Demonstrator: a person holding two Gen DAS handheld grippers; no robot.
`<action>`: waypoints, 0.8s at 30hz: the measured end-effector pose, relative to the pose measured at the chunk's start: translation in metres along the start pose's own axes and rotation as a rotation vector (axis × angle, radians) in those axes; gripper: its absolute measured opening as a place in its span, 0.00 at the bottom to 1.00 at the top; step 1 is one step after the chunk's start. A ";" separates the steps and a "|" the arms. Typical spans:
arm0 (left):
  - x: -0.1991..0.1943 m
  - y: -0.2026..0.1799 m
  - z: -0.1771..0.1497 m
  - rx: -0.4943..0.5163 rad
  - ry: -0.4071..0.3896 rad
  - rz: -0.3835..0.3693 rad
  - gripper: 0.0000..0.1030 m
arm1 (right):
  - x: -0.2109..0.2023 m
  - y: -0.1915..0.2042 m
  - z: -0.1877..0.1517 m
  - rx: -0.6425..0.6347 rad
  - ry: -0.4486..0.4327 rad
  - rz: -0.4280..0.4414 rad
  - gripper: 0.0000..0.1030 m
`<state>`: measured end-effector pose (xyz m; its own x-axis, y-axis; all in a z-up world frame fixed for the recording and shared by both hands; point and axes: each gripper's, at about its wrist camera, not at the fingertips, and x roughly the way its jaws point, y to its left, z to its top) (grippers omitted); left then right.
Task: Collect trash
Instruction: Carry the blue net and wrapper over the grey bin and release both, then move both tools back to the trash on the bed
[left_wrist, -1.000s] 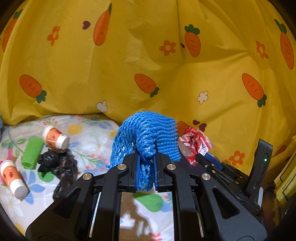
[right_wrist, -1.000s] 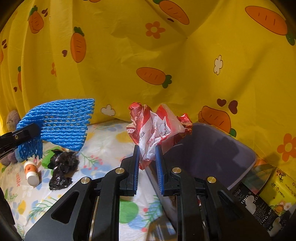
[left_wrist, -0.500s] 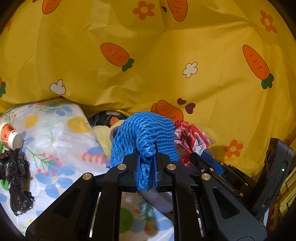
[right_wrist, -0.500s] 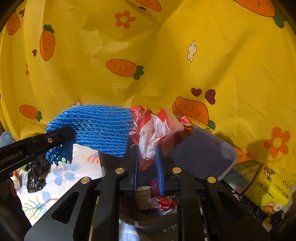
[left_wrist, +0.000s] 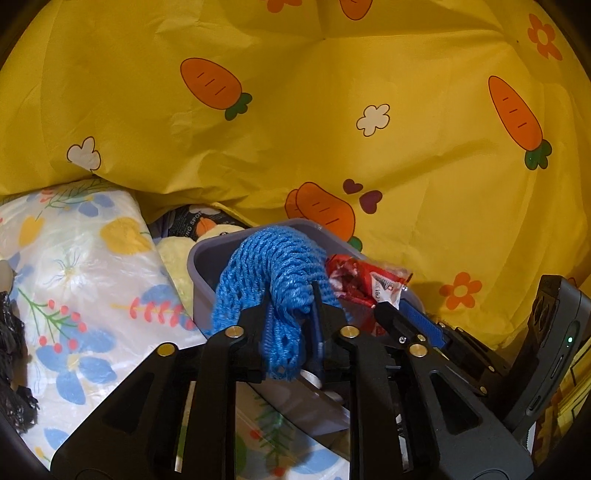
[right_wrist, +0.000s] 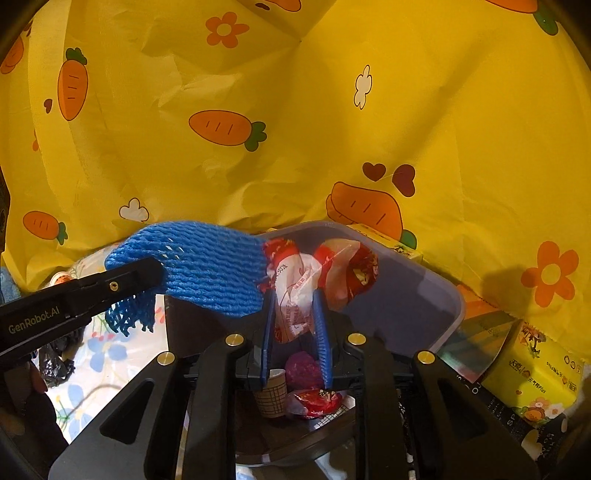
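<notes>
My left gripper (left_wrist: 290, 295) is shut on a blue foam net (left_wrist: 273, 266) and holds it over the grey bin (left_wrist: 199, 258). The net also shows in the right wrist view (right_wrist: 207, 269), pinched by the left gripper's fingers (right_wrist: 122, 280). My right gripper (right_wrist: 293, 295) holds a crumpled red and white wrapper (right_wrist: 317, 273) between its jaws, above the open grey bin (right_wrist: 443, 295). The jaws stand a little apart around the wrapper. The wrapper also shows in the left wrist view (left_wrist: 365, 284). Inside the bin lie a paper cup (right_wrist: 271, 391), a purple lump (right_wrist: 304, 369) and a red wrapper (right_wrist: 317, 400).
A floral sheet (left_wrist: 74, 280) lies at the left with a black bag (left_wrist: 11, 354) on it. A yellow carrot-print cloth (left_wrist: 332, 110) hangs behind. A yellow tissue pack (right_wrist: 532, 373) sits right of the bin. A yellow plush (left_wrist: 184, 254) lies behind the bin.
Both grippers have swung right from the floral sheet to above the grey bin, carrying the net and the wrapper. The right jaws have widened slightly around the wrapper.
</notes>
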<state>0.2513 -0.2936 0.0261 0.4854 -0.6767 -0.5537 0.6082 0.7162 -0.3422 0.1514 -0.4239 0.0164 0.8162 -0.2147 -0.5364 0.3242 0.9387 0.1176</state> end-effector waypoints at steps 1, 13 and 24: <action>-0.001 0.001 0.000 -0.005 -0.008 0.000 0.44 | 0.001 0.000 0.000 0.000 0.001 -0.002 0.31; -0.023 0.020 -0.003 -0.048 -0.081 0.025 0.71 | 0.005 -0.001 -0.005 0.010 -0.003 -0.024 0.57; -0.047 0.032 -0.016 -0.065 -0.106 0.078 0.73 | -0.002 0.007 -0.008 0.001 -0.017 -0.024 0.64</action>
<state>0.2386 -0.2362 0.0291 0.5953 -0.6303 -0.4983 0.5260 0.7746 -0.3512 0.1479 -0.4150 0.0117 0.8161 -0.2413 -0.5251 0.3440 0.9330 0.1059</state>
